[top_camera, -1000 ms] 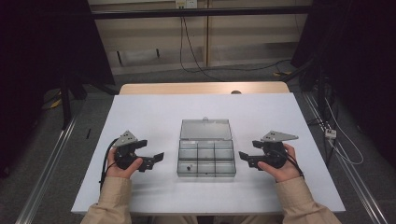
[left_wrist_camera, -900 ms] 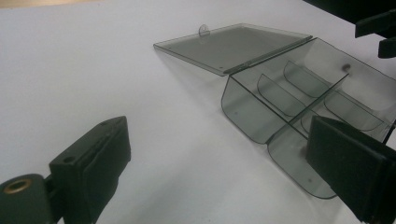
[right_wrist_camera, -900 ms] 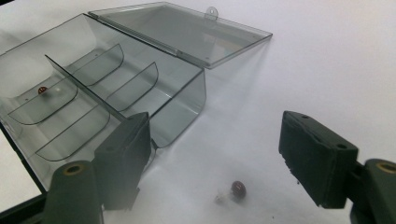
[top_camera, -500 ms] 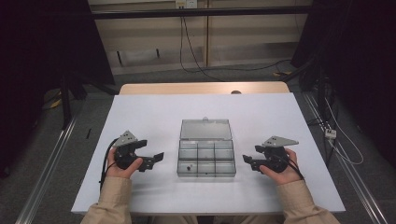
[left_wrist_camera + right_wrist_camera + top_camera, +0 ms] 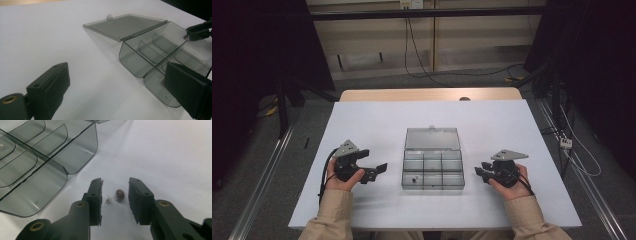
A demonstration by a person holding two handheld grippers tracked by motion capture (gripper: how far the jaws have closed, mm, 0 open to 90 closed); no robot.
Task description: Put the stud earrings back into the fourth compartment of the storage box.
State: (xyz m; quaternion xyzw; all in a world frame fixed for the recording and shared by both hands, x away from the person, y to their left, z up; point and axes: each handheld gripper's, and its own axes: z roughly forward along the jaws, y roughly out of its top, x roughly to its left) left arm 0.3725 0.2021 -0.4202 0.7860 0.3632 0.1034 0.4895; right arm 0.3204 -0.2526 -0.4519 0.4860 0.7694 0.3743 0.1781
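Left of frame, my left tongs wait released beside the clear box on the white counter; lower right, my right tongs straddle a red-headed pin — unclenched, not yet gripping. Next, I judge: a careful pinch, then the box.

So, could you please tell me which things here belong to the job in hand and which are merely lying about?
In the job:
- small red-headed stud lying between the open jaws of the right gripper
- clear compartment box, lid open

Lying about:
- left gripper, open, idle beside the box
- cables on the floor
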